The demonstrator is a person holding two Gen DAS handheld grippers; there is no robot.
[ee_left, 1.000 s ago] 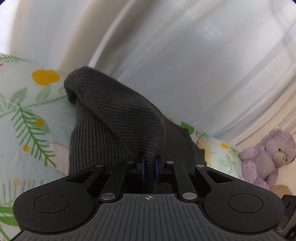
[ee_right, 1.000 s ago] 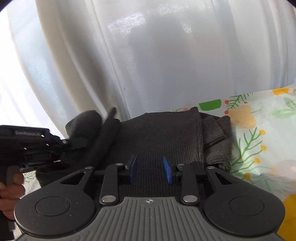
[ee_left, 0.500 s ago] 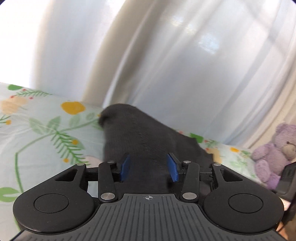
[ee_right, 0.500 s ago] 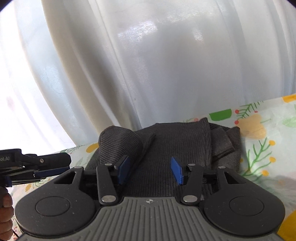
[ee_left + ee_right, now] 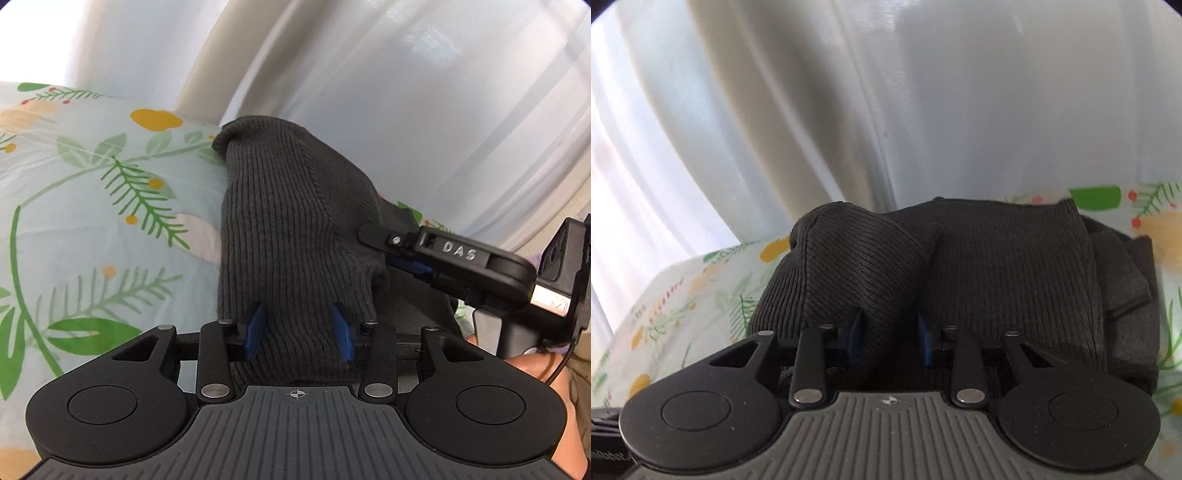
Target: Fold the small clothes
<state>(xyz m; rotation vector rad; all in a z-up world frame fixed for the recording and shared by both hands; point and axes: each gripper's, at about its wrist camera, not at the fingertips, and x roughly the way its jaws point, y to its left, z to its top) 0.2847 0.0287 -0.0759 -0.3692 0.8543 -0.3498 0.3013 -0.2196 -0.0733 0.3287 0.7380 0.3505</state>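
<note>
dark knit garment (image 5: 288,236) between both hand-held grippers' closing blue pads (contact unclear), lower edge hidden

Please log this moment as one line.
step: fold dark knit garment | left hand-held gripper: jaws just opened, knit between | right hand-held gripper: jaws just closing on knit fold | surface: floral sheet

Open floral bedsheet (image 5: 92,206) at nine o'clock of the dark knit garment (image 5: 288,229), white curtain (image 5: 406,92) closing off twelve o'clock, right tongs (image 5: 402,264) crowding three o'clock, folded bulk (image 5: 1126,295) perhaps blocking beyond.
</note>
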